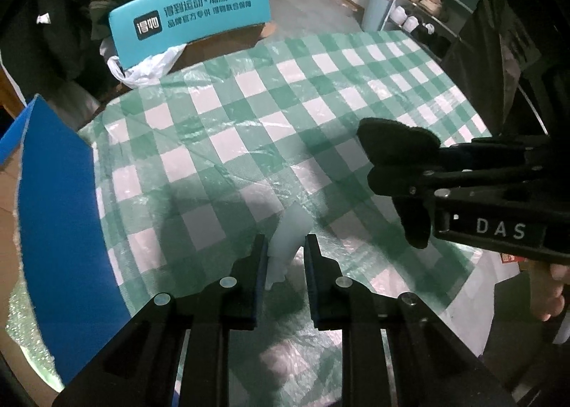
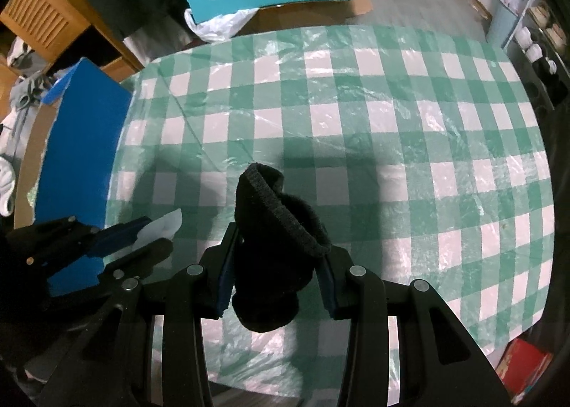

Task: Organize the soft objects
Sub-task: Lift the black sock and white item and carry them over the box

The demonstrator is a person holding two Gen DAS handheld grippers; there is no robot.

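My left gripper is shut on a white sock and holds it above the green-and-white checked tablecloth. In the right wrist view the left gripper shows at the left with the white sock between its fingers. My right gripper is shut on a black sock, which bunches up between the fingers. In the left wrist view the right gripper reaches in from the right with the black sock in it.
A blue cardboard box stands open at the table's left edge, also in the right wrist view. A teal sign and a white plastic bag lie beyond the far edge. A shoe rack stands at the back right.
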